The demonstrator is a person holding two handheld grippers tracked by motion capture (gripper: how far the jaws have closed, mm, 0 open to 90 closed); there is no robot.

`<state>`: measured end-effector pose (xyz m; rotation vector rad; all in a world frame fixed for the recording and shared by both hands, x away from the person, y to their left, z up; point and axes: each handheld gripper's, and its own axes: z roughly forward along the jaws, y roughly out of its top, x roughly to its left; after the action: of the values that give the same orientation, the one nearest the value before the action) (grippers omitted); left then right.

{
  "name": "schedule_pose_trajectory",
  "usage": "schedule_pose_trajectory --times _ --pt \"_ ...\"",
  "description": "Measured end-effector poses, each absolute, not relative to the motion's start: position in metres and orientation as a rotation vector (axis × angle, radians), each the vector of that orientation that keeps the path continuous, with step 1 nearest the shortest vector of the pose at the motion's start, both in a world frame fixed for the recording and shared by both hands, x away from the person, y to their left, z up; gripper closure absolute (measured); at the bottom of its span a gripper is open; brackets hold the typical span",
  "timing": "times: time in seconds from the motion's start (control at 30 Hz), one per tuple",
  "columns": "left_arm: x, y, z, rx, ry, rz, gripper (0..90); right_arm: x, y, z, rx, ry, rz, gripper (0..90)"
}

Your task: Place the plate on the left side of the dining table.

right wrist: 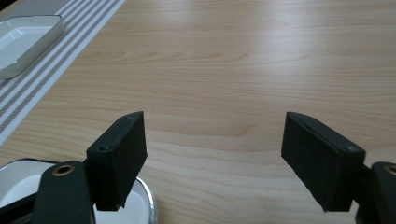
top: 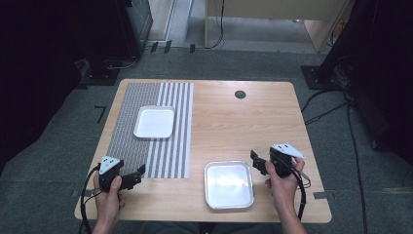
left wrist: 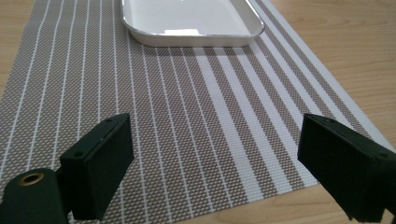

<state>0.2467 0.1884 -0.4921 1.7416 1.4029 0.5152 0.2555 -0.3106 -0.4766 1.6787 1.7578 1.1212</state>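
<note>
Two trays sit on the bench (top: 272, 122): a metal tray (top: 229, 184) near the front edge, just to the left of the right gripper (top: 259, 162), and a white tray (top: 155, 122) on the striped mat (top: 146, 146), farther back and ahead of the left gripper (top: 136, 176). Both grippers have their jaws spread wide and hold nothing, with the right one closest to the metal tray, whose rim shows under its left jaw in the right gripper view (right wrist: 149, 205). I judge the metal tray's right edge is the likely grasp, needing only a short move leftward.
</note>
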Motion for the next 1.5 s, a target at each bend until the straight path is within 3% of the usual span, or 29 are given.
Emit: schedule_pose_trajectory --times 0.93,1.5 --pt "0.235 0.230 -0.503 1.748 1.501 0.602 10.5 0.214 -0.403 -0.512 1.812 1.646 0.957 23.1" --pt "0.232 0.259 -0.511 1.815 1.541 0.651 10.5 0.197 -0.430 -0.524 1.804 1.651 0.822 23.4"
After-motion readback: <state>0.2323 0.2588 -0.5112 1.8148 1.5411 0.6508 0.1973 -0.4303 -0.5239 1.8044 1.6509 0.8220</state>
